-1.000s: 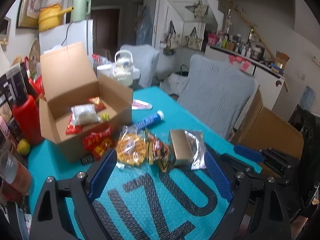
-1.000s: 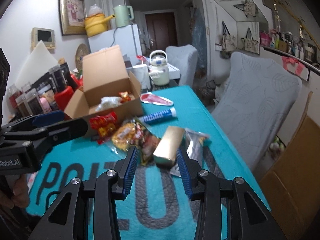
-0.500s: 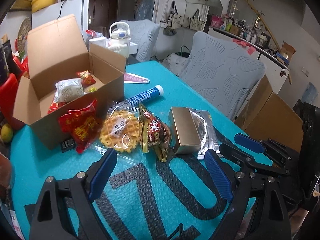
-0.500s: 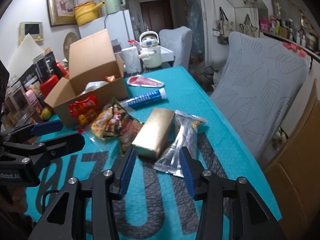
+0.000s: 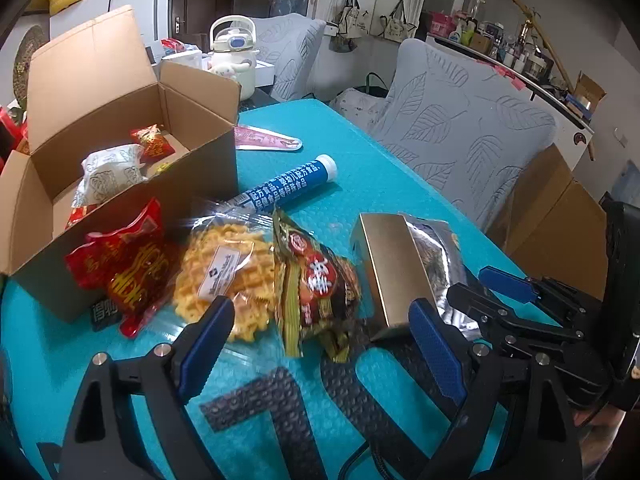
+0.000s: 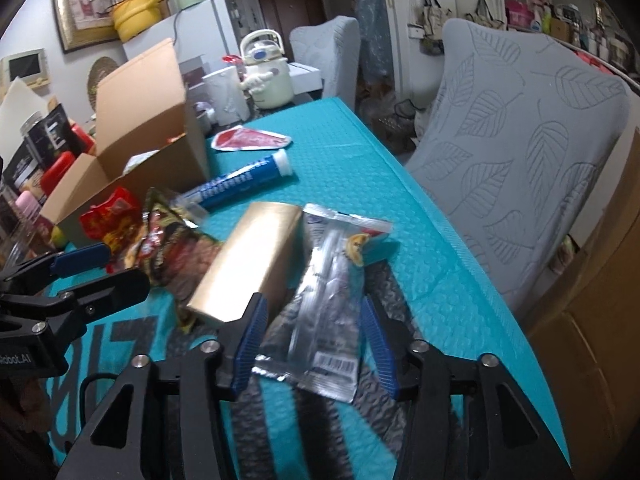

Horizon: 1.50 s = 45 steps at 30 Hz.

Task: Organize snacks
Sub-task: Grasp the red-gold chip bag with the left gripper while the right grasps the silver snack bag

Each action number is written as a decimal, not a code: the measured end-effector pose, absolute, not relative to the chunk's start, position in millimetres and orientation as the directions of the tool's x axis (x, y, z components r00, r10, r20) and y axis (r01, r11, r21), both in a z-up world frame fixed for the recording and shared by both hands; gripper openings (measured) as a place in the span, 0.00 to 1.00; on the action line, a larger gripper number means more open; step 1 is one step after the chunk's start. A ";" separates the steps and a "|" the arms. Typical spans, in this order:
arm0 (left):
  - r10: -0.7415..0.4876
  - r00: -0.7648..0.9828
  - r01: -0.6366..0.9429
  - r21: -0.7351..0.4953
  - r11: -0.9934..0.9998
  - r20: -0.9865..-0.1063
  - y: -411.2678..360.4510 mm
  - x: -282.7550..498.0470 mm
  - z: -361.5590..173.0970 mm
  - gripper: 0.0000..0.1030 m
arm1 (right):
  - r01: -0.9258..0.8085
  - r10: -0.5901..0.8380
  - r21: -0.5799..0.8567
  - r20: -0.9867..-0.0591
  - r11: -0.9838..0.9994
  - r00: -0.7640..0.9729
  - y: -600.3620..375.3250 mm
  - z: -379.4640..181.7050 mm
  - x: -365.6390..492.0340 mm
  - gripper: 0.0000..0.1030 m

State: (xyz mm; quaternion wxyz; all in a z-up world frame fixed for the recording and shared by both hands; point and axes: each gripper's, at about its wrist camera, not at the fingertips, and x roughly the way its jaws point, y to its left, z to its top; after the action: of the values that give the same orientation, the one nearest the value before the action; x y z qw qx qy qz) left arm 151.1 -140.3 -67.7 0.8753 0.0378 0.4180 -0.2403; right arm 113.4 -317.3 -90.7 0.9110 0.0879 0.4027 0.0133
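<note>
lying flat between open right claw (image 6: 312, 344): crinkled silver packet (image 6: 320, 312) (barcode showing).

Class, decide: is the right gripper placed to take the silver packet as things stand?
Probably yes. The right gripper is open with its fingers either side of the silver packet, nothing lying over it; the gold box sits close beside one finger.

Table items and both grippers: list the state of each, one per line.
cardboard box: open, flaps up, snacks inside.
blue tube: lying flat, capped.
gold box: closed, lying flat.
silver pouch: sealed, flat, between the right gripper's fingers.
waffle pack: sealed, on the table.
red packet: leaning against the box.
left gripper: open, empty.
right gripper: open around the pouch.
</note>
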 end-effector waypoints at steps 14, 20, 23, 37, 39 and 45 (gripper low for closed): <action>-0.396 0.487 0.464 -0.154 0.873 -0.778 -154.3 178.2 -87.3 0.45 | 0.047 0.115 0.182 -0.779 0.982 0.616 -323.2 -109.4 145.4 0.50; -0.390 0.487 0.473 -0.139 0.870 -0.781 -150.4 170.2 -87.2 0.42 | 0.038 0.110 0.174 -0.764 0.984 0.635 -320.2 -107.8 134.4 0.35; -0.392 0.479 0.485 -0.135 0.864 -0.785 -148.9 160.9 -87.0 0.42 | 0.033 0.122 0.185 -0.760 0.982 0.639 -321.3 -106.5 125.8 0.31; -0.439 0.388 0.537 -0.188 0.822 -0.810 -143.9 111.1 -86.8 0.42 | 0.004 0.172 0.228 -0.747 0.974 0.642 -321.7 -102.6 67.0 0.30; -0.444 0.380 0.544 -0.192 0.817 -0.812 -143.8 107.5 -87.1 0.42 | -0.011 0.185 0.230 -0.752 0.973 0.633 -320.4 -101.8 60.5 0.30; -0.420 0.384 0.555 -0.158 0.817 -0.823 -151.3 104.1 -89.6 0.42 | -0.040 0.192 0.214 -0.759 0.976 0.623 -316.1 -103.2 50.3 0.30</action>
State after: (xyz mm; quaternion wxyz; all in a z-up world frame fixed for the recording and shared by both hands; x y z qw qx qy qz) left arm 104.1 -151.3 -89.6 0.8286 0.0719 0.4709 -0.2941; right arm 50.3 -316.1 -103.2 0.8964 0.0883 0.4294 0.0646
